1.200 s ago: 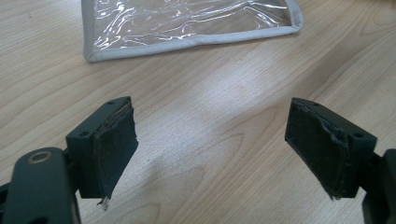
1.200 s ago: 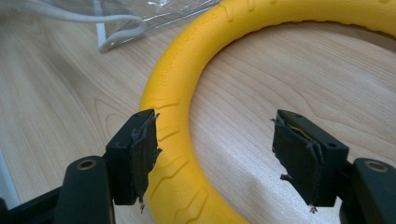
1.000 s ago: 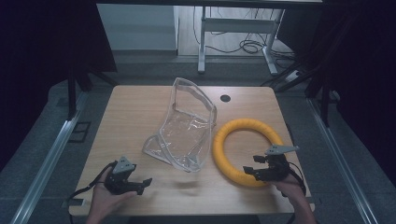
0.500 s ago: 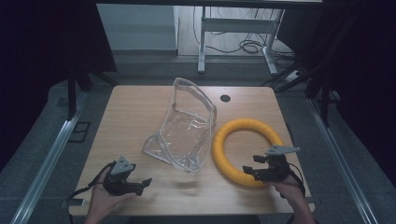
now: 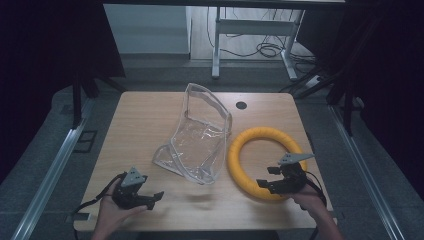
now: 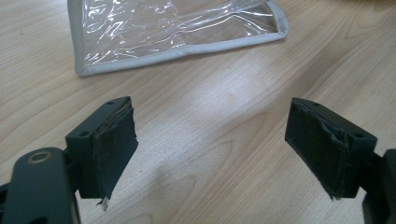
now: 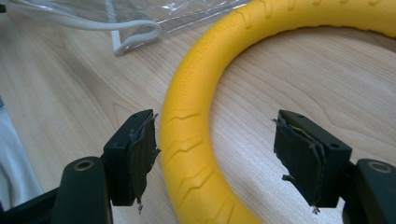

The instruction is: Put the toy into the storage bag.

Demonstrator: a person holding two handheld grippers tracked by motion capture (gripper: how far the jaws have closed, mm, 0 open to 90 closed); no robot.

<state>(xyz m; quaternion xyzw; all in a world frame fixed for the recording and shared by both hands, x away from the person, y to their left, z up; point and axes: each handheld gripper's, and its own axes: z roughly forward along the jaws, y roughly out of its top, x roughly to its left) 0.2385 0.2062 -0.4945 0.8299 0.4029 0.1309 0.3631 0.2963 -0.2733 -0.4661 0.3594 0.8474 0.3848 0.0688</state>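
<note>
Wooden table (image 5: 150, 125) under dim light, dark curtains either side, desk legs and loose cables on the floor at 12 o'clock. Compared with a second back, barely any change: right gripper (image 5: 272, 180) nudged a touch along the yellow ring (image 5: 240, 150), now sitting at the ring's 6 o'clock edge with jaws spread wide, one outside the tube and one over the hole, nothing pinched yet (image 7: 187, 154). Looks like lining up for a grab, so probably just a squeeze left to do. Left gripper (image 5: 150, 197) parked at 7 o'clock, also wide open, holding nothing, pointed at the clear plastic pouch (image 5: 197, 145) mid-table, just beside the ring at its 9 o'clock.
</note>
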